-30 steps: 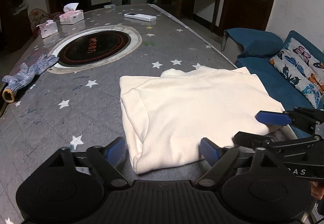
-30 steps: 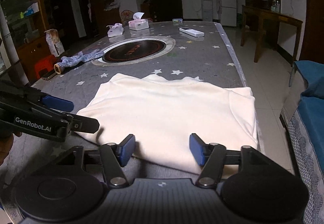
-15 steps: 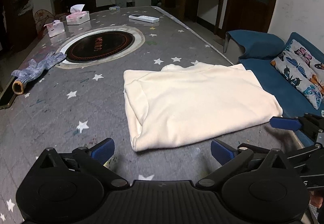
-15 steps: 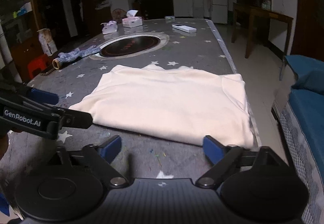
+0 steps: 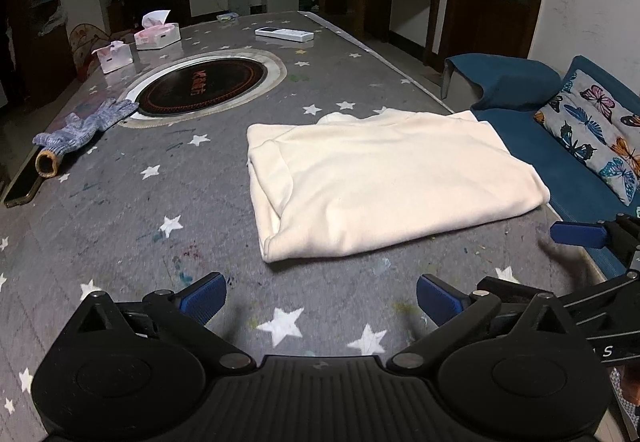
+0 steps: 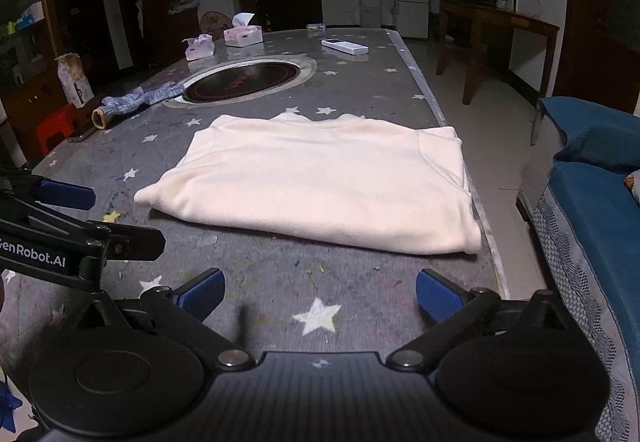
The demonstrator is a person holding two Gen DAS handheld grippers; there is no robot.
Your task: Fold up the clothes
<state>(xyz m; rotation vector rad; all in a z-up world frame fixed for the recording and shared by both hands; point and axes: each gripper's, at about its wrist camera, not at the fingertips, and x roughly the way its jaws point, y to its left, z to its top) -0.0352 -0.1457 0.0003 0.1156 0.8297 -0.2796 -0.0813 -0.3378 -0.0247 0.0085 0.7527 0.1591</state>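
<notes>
Both grippers point(image 5: 320, 300) point(image 6: 318, 292) gape empty short of folded garment's point(image 5: 384, 186) near edge.

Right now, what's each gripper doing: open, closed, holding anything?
Left gripper: open, empty, short of the folded cream garment.
Right gripper: jaws opening, nothing between them, garment lying clear ahead on the table.

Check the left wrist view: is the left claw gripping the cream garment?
No, the left claw stands open over bare table, and the folded cream garment lies clear ahead of its fingertips.
</notes>
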